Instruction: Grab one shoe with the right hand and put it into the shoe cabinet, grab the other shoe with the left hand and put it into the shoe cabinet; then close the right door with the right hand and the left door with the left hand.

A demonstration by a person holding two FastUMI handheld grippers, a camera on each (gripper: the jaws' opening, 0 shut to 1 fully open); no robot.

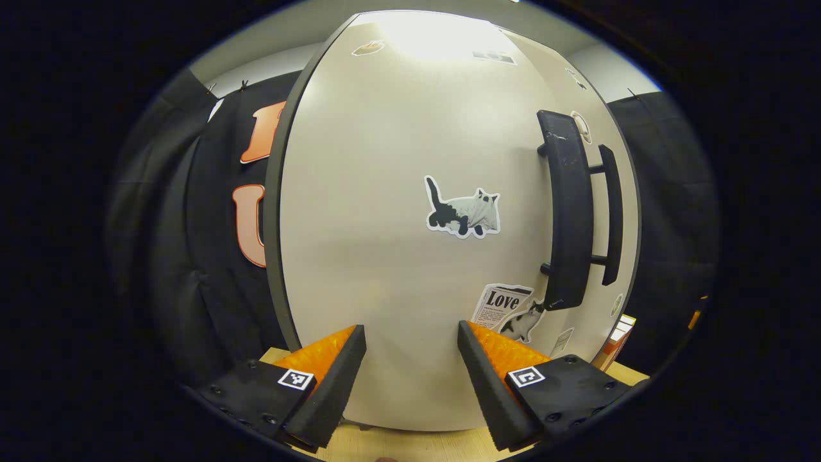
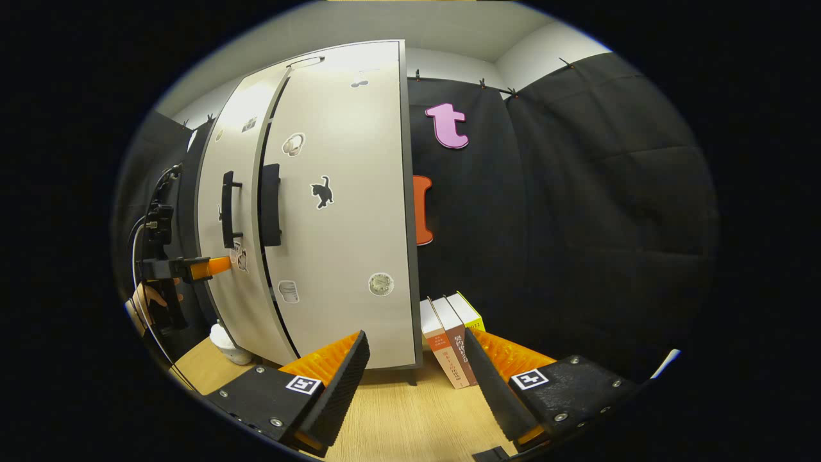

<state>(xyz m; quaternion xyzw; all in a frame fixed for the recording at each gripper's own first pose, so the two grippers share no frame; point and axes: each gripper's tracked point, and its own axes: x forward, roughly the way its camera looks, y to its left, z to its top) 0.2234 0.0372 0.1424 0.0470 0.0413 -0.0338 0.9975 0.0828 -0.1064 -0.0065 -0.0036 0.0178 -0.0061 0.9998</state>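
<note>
The white shoe cabinet's left door (image 1: pixel 385 224) stands right in front of my left gripper (image 1: pixel 410 328), which is open with its fingertips at the door's face. The door's black handle (image 1: pixel 567 212) is to the right, with the right door's handle (image 1: pixel 612 215) just behind it. In the right gripper view, the right door (image 2: pixel 346 244) looks shut and the left door (image 2: pixel 237 160) sits almost flush, a thin dark gap between them. There the left gripper (image 2: pixel 215 266) touches the left door below its handle (image 2: pixel 227 208). My right gripper (image 2: pixel 417 335) is open, back from the cabinet. The doors hide the inside.
Three books (image 2: pixel 449 333) stand on the wooden floor (image 2: pixel 397 417) against the cabinet's right side. A white object (image 2: pixel 228 343) lies by the cabinet's lower left corner. A hand (image 2: pixel 151 301) holds the left gripper. Black cloth walls surround the booth.
</note>
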